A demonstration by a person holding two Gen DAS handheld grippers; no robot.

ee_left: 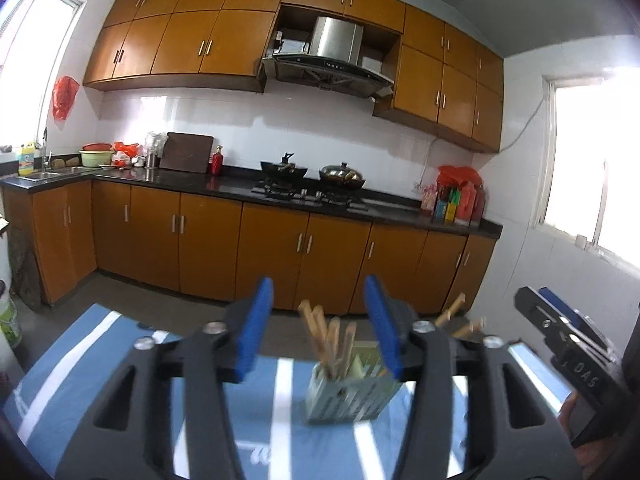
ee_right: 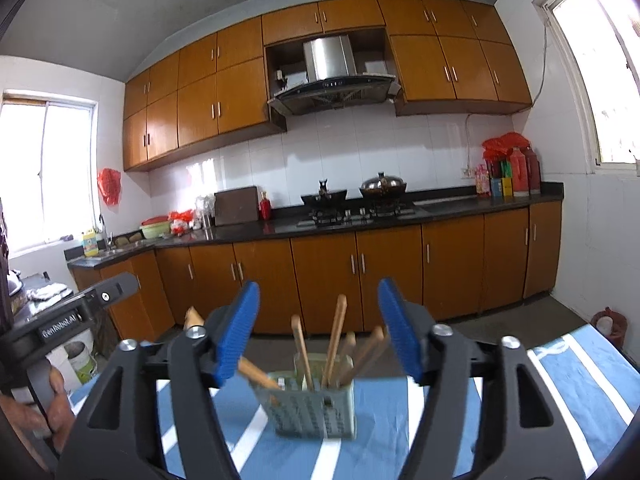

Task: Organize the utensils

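Note:
A pale green slotted utensil holder (ee_left: 352, 396) (ee_right: 312, 408) stands on the blue-and-white striped tablecloth (ee_left: 100, 344) (ee_right: 580, 364). Several wooden chopsticks (ee_left: 328, 340) (ee_right: 334, 344) stick up out of it. My left gripper (ee_left: 320, 320) hovers just before the holder, its blue pads apart and nothing between them. My right gripper (ee_right: 318, 324) faces the holder too, open, with the chopstick tops showing in the gap and no pad touching them. The right gripper's body (ee_left: 568, 340) shows at the right of the left wrist view; the left gripper's body (ee_right: 60, 324) shows at the left of the right wrist view.
Beyond the table runs a kitchen counter (ee_left: 240, 188) (ee_right: 440, 204) with orange cabinets, a gas hob with a wok (ee_left: 284, 170) and a lidded pot (ee_right: 382, 186), a sink (ee_left: 52, 174) at left and bottles (ee_right: 512, 176) at right. A hand (ee_right: 52, 404) grips the left tool.

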